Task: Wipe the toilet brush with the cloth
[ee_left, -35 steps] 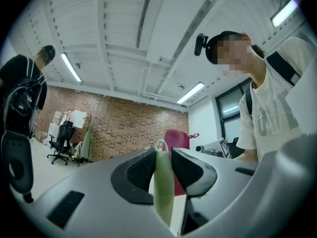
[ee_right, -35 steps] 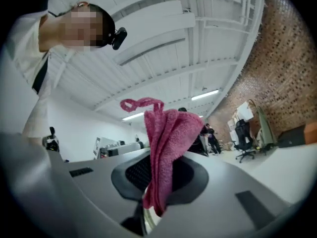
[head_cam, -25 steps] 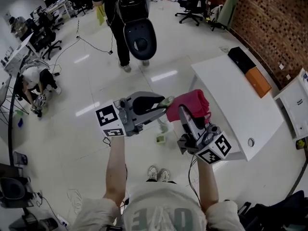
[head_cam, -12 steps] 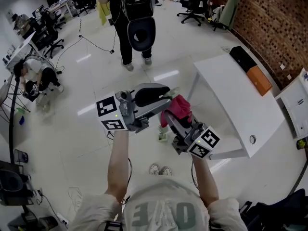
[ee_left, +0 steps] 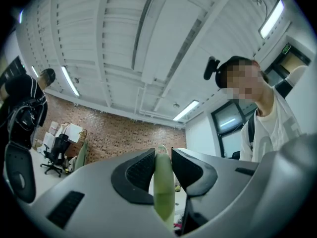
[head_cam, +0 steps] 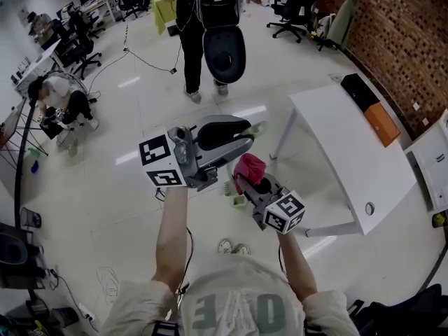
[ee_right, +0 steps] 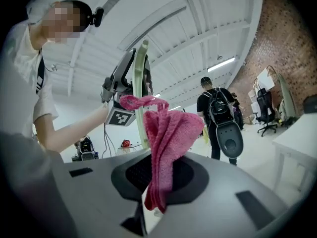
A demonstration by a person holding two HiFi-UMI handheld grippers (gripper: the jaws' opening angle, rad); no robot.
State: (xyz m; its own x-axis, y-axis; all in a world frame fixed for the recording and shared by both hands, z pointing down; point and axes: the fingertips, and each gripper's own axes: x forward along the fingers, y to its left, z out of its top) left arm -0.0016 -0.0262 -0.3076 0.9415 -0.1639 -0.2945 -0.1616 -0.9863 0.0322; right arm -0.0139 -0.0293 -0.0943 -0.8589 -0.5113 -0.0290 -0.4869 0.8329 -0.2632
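Note:
My left gripper is shut on the pale green handle of the toilet brush, which stands roughly upright; the handle shows clamped between the jaws in the left gripper view. The brush's whitish bristle end hangs below. My right gripper is shut on a bunched pink cloth, just below and right of the left gripper. In the right gripper view the cloth rises from the jaws, its top edge lying against the brush handle.
A white table stands to the right with a black box and an orange box. A person with a backpack walks ahead. Another person crouches at left. A small green thing sits on the floor below.
My right gripper has dropped and moved left with the cloth, now under the left gripper. The left gripper has risen slightly with the brush. The person ahead has moved.

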